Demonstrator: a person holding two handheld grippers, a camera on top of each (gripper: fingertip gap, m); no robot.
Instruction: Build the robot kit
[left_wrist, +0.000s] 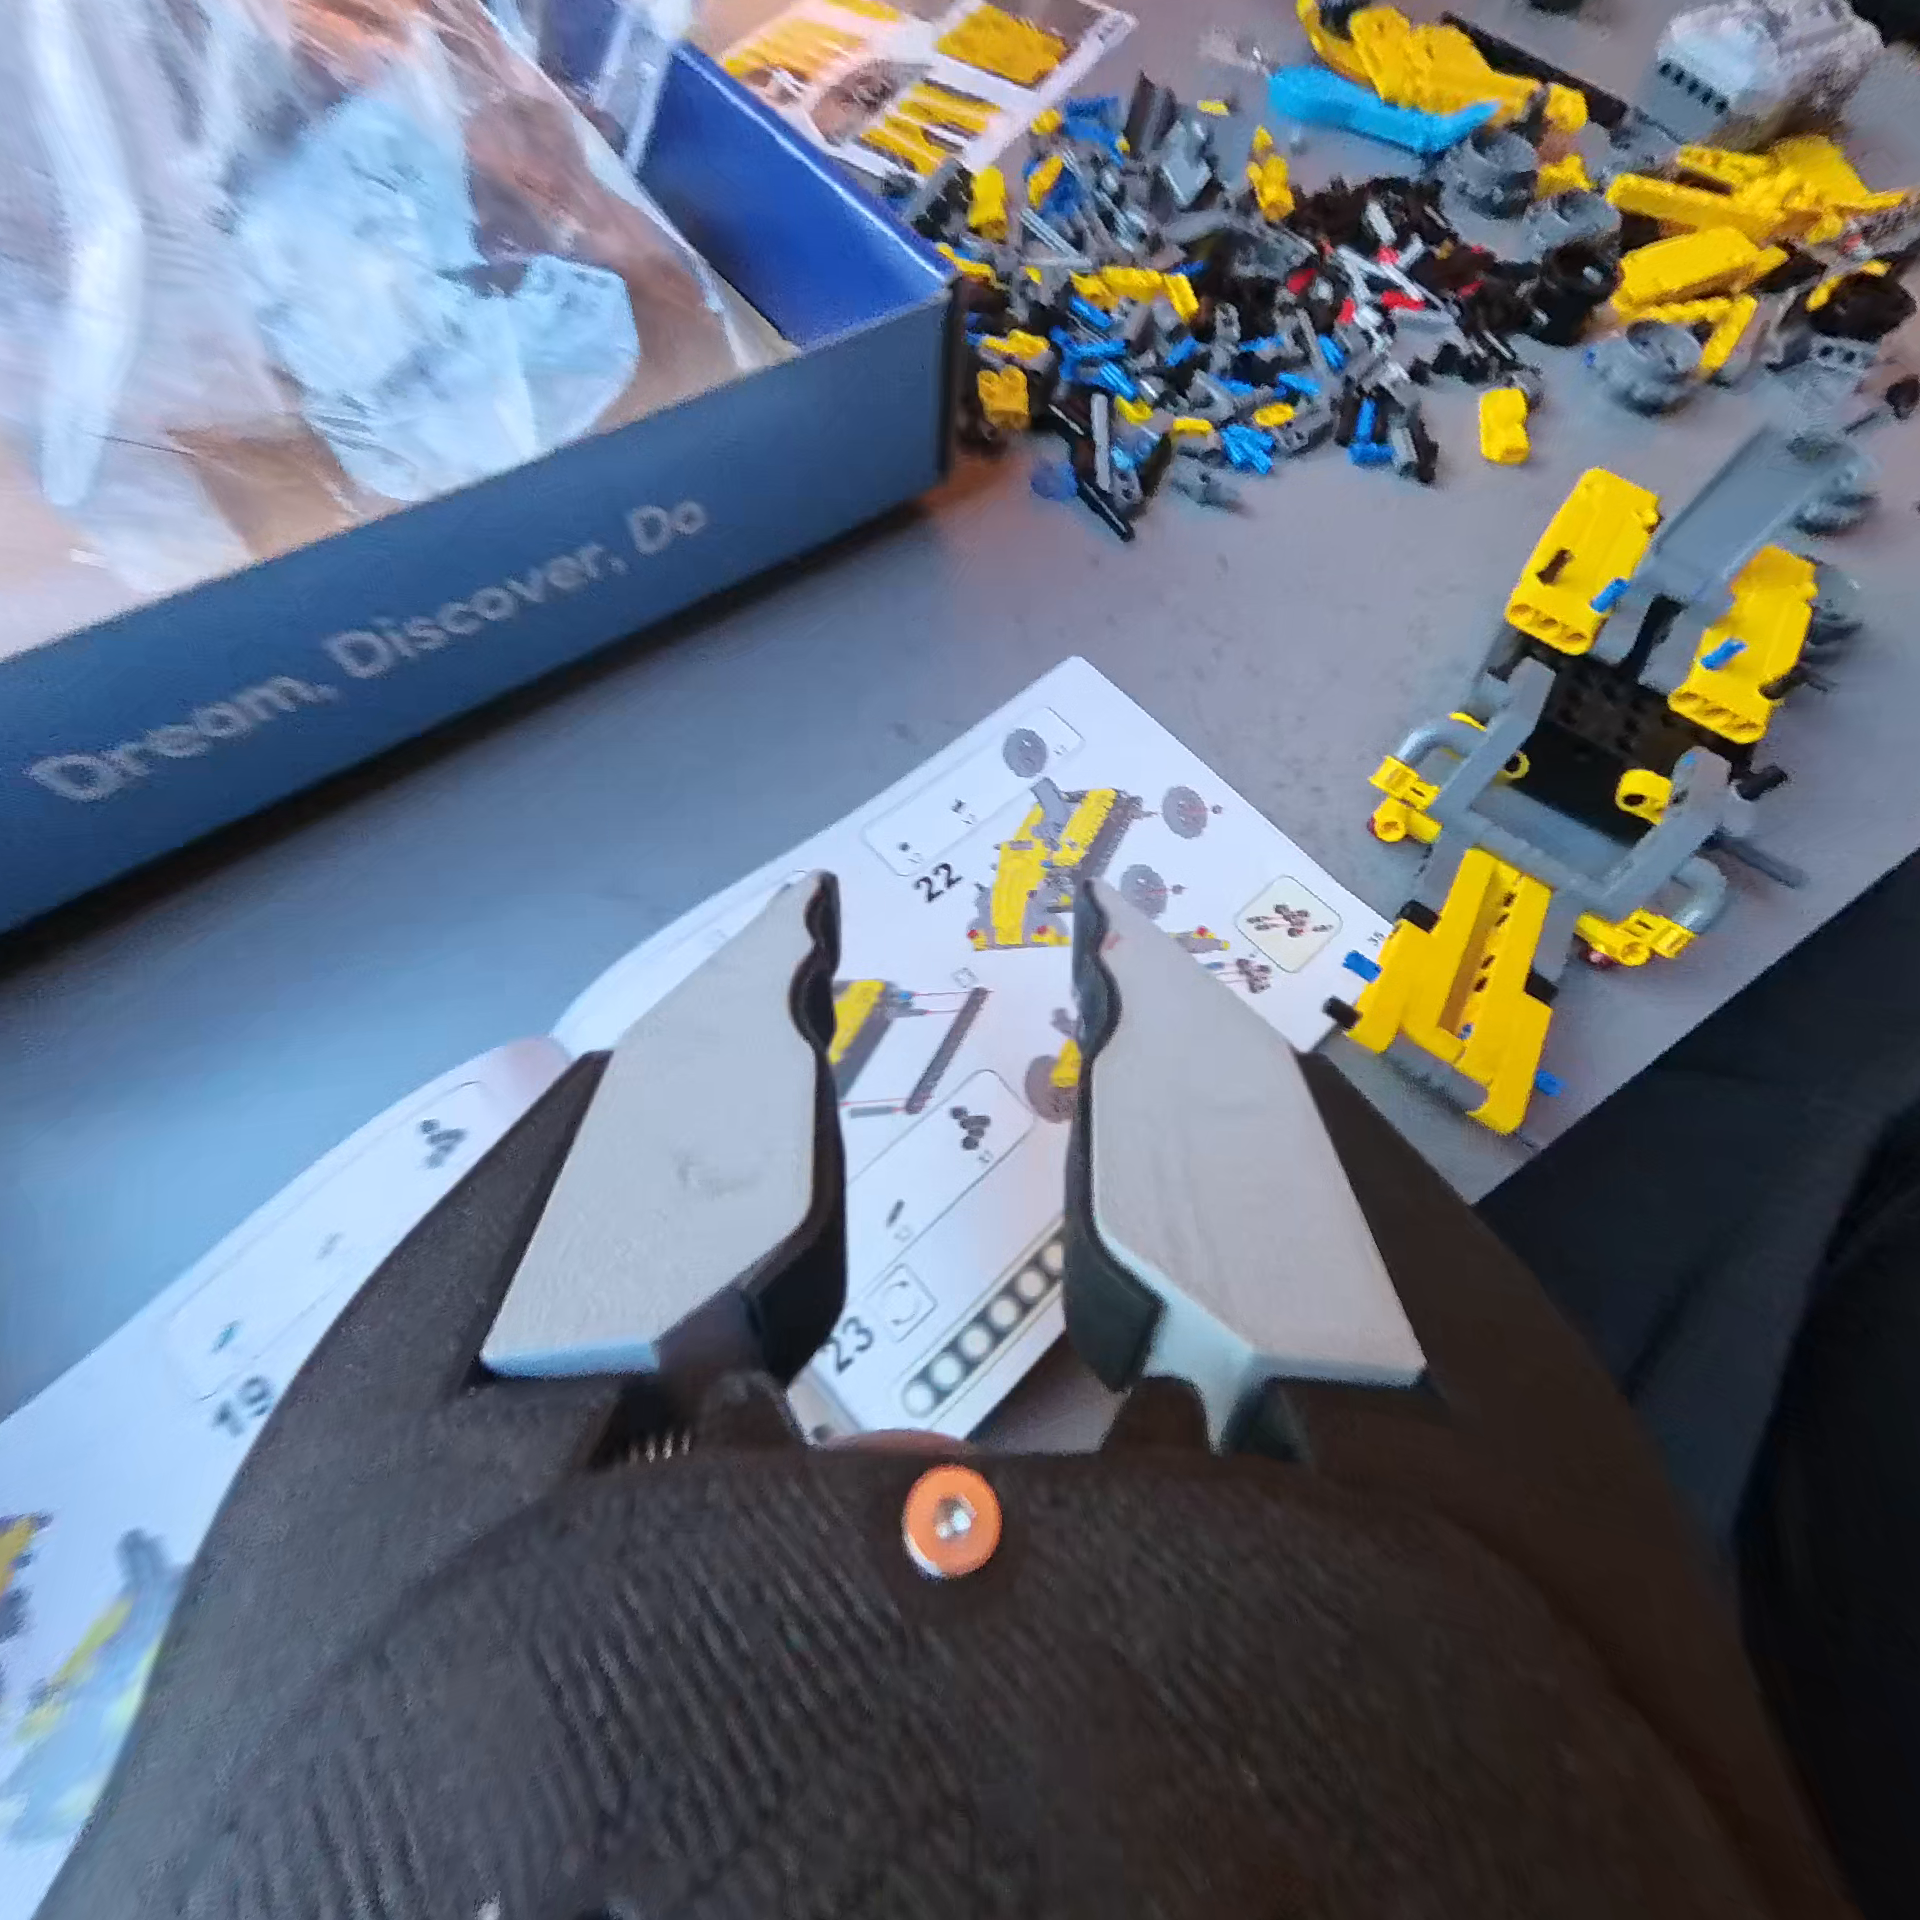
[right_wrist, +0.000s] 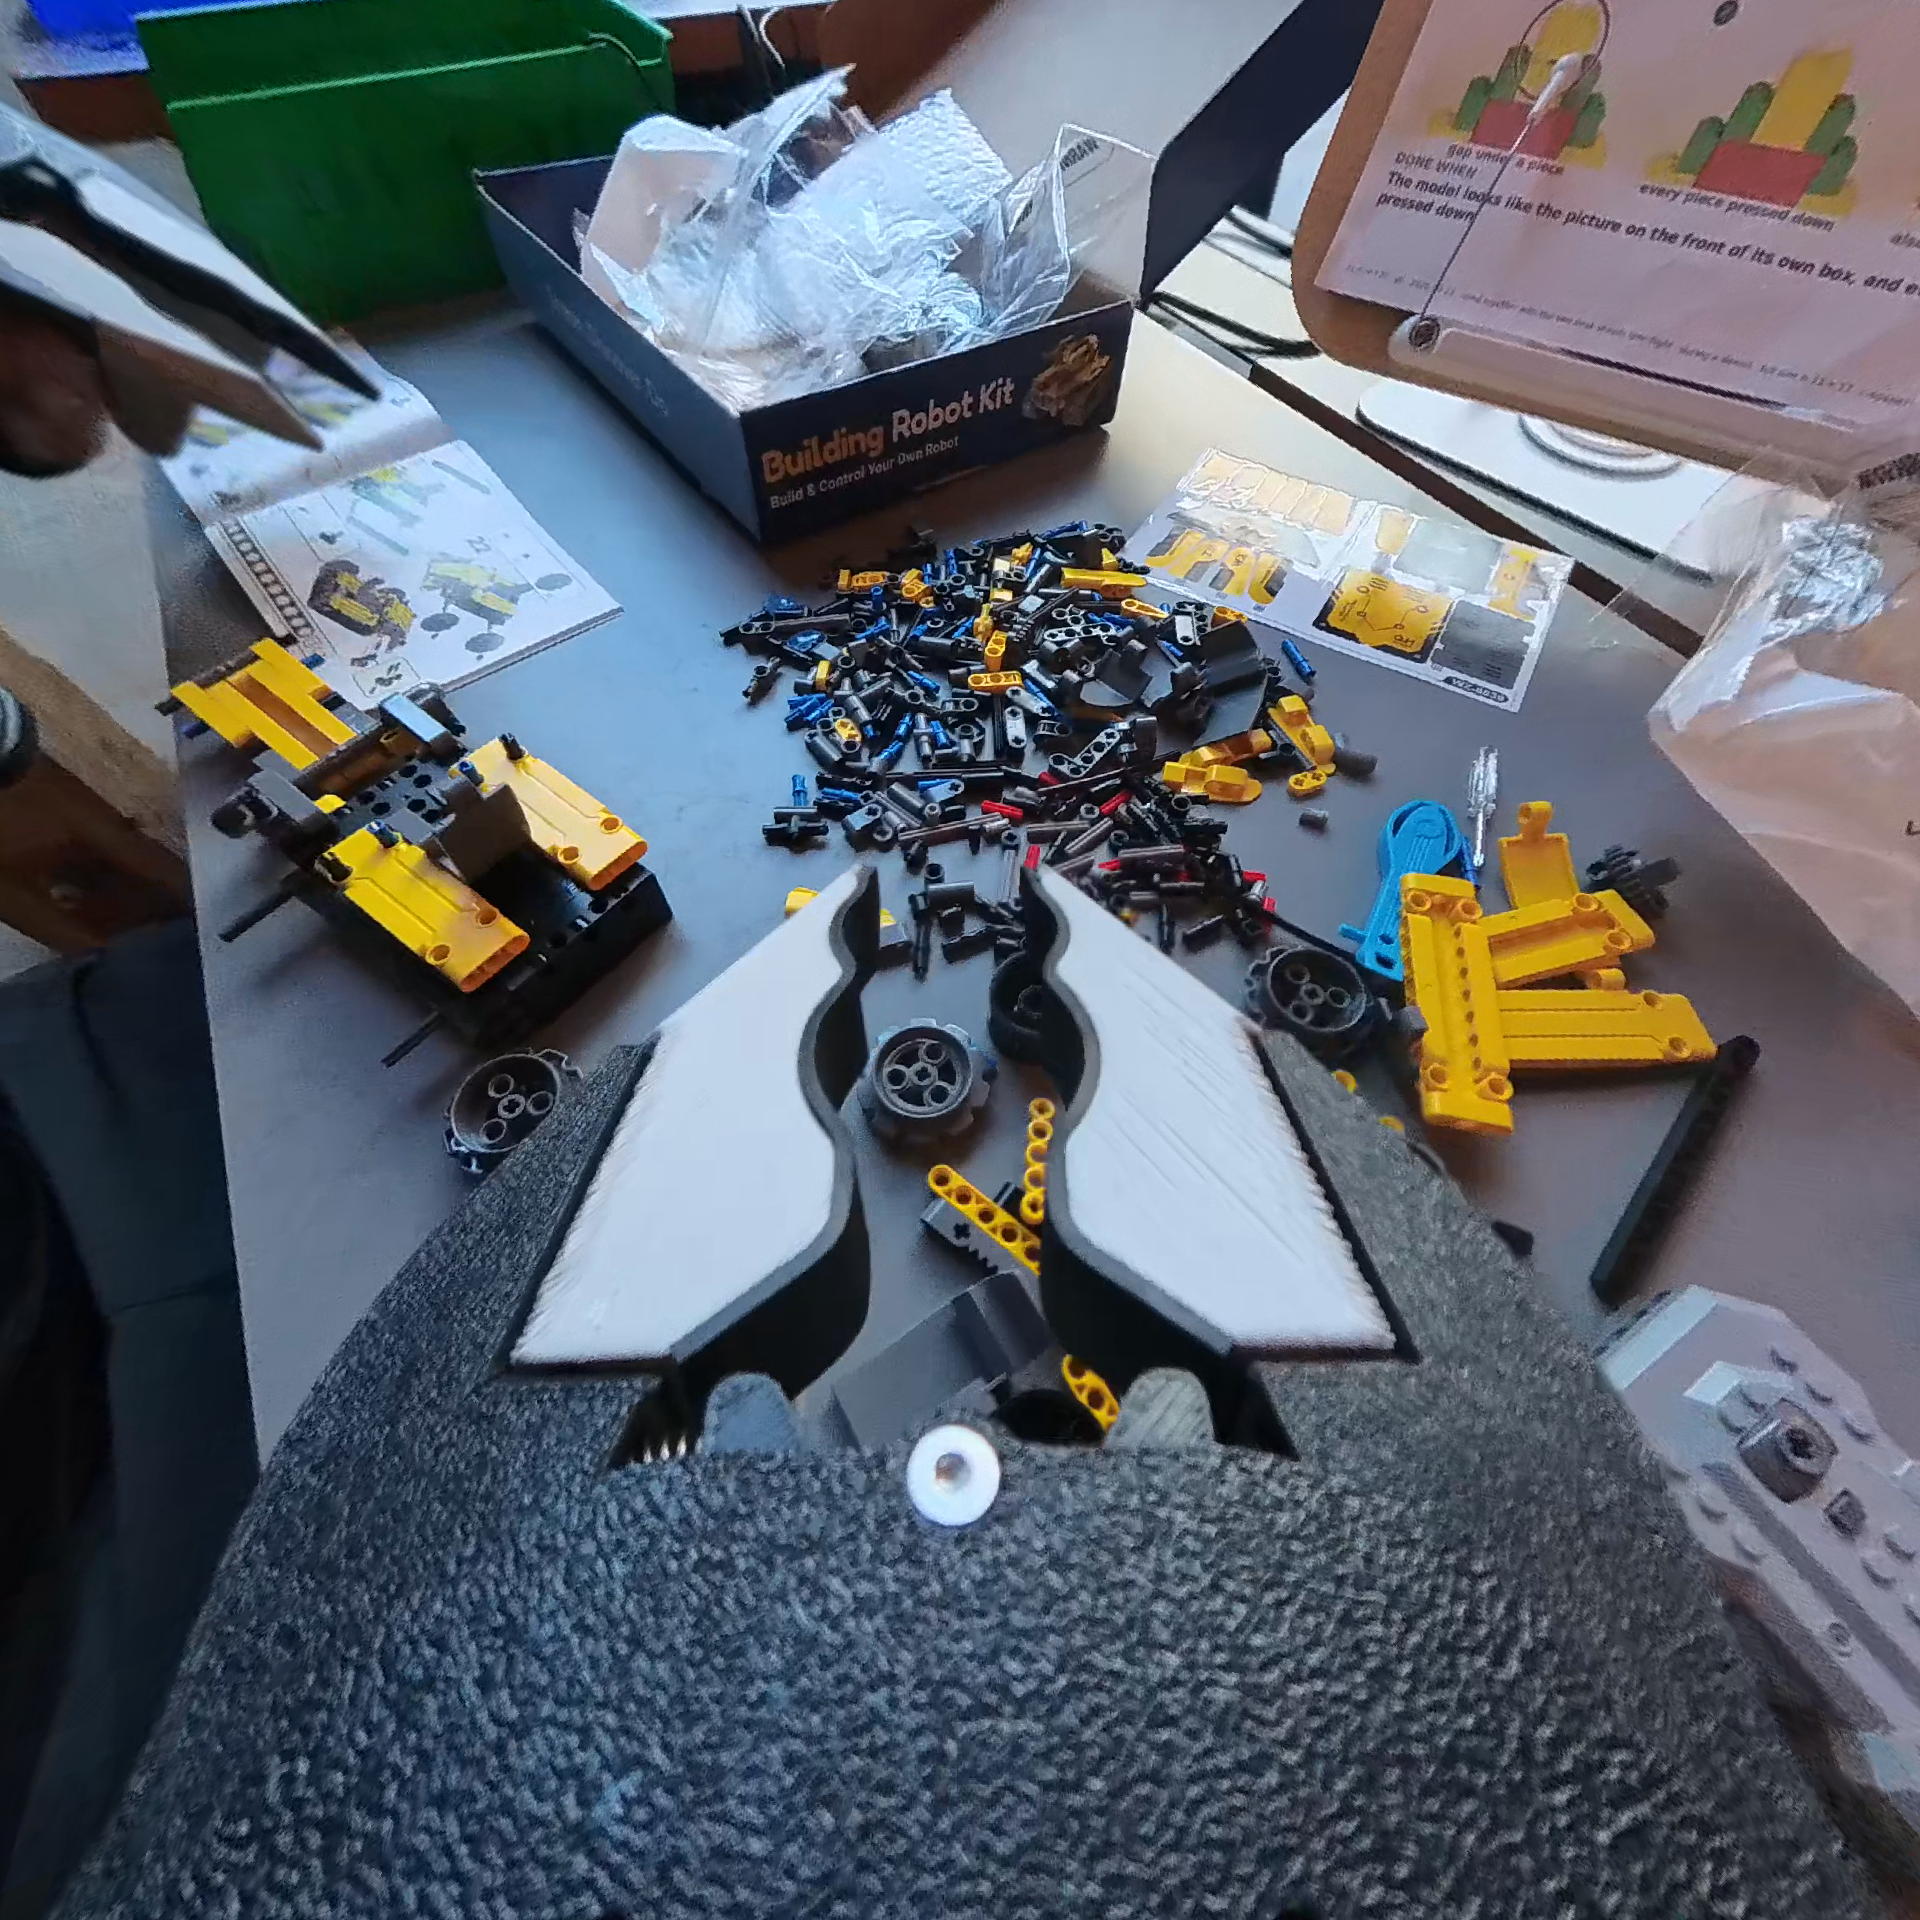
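A: Your left tool (left_wrist: 951, 909) hangs over the open white instruction booklet (left_wrist: 1039, 935) on the grey surface (left_wrist: 520, 935). Fingers apart, nothing between them.

B: Noted. What sits around it?

A: The half-built yellow, grey and black brick vehicle (left_wrist: 1569, 769) lies just right of the booklet, near the surface edge. The dark blue cardboard box (left_wrist: 468, 582), stuffed with crumpled clear plastic bags (left_wrist: 364, 260), stands up and left of your tool. Beyond the box corner, a pile of small loose black, blue and yellow brick parts (left_wrist: 1195, 322).

B: And your right tool?

A: Your right tool (right_wrist: 951, 894) is held above the near edge of that loose pile (right_wrist: 1018, 707). Fingers apart, gripping nothing. A dark grey toothed wheel hub (right_wrist: 923, 1081) shows on the surface between its fingers; short yellow perforated beams (right_wrist: 997, 1205) lie closer in.

B: To the sides?

A: Right: a cluster of long yellow beams (right_wrist: 1527, 997), a light blue plastic brick-separator tool (right_wrist: 1403, 883), a long black beam (right_wrist: 1673, 1164) and a grey module with buttons (right_wrist: 1766, 1455). Left: the vehicle (right_wrist: 416, 852), another dark hub (right_wrist: 507, 1107). A sticker sheet (right_wrist: 1351, 582) lies past the pile.
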